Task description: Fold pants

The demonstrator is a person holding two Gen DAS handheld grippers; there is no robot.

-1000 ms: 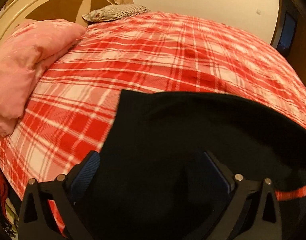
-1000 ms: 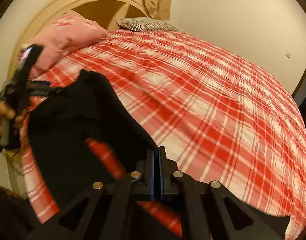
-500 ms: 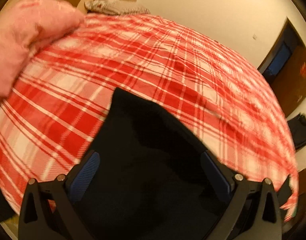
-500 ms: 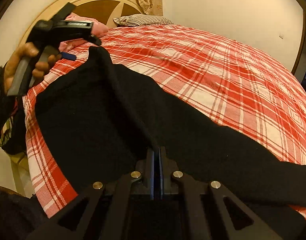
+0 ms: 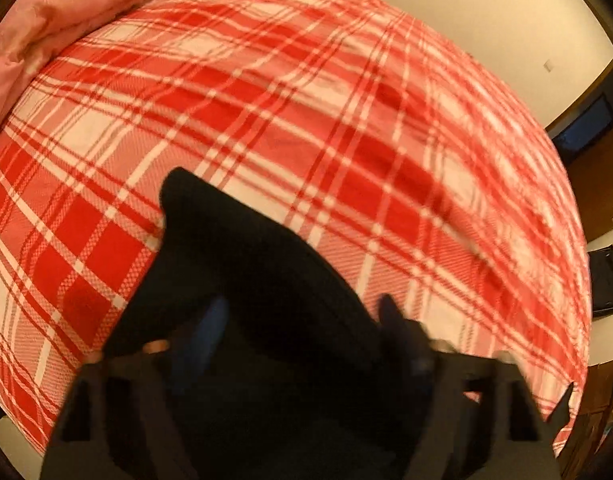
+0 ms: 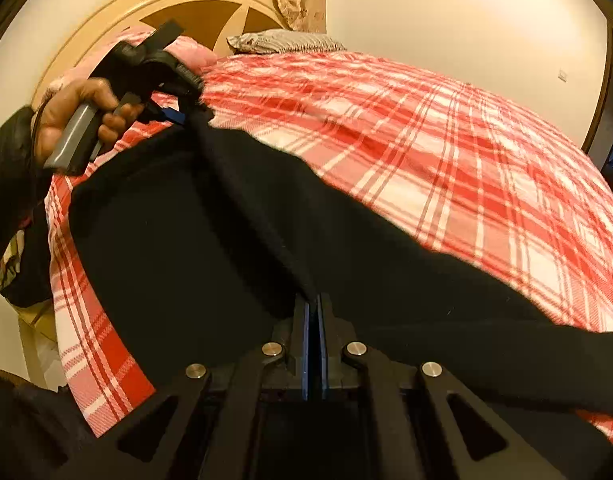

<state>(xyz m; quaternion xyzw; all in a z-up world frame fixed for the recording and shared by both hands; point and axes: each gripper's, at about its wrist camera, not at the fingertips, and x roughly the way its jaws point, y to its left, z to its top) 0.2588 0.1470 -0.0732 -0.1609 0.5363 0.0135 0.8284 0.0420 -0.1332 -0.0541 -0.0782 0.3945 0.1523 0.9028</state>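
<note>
Black pants (image 6: 186, 240) lie spread over the near part of a red plaid bed cover (image 6: 426, 140). My right gripper (image 6: 313, 304) is shut on a raised ridge of the cloth that runs away toward the far left corner. At that corner a hand (image 6: 74, 108) holds my left gripper (image 6: 190, 100). In the left wrist view, which is blurred, the pants (image 5: 246, 248) fill the gap between the fingers, and their pointed corner sticks out ahead. The jaws of the left gripper (image 5: 302, 312) are closing with the cloth between them, still apart.
A pink pillow (image 5: 66, 8) lies at the far left, with a striped pillow (image 6: 282, 40) and a cream headboard (image 6: 194, 4) behind it. The bed cover (image 5: 306, 100) stretches bare to the right. A dark doorway (image 5: 586, 124) and a black bag (image 5: 606, 280) stand past the bed.
The left gripper has moved forward over the pants' corner and rolled, and its jaws have narrowed. The right gripper dropped lower a second ago and has since held still, shut on the cloth.
</note>
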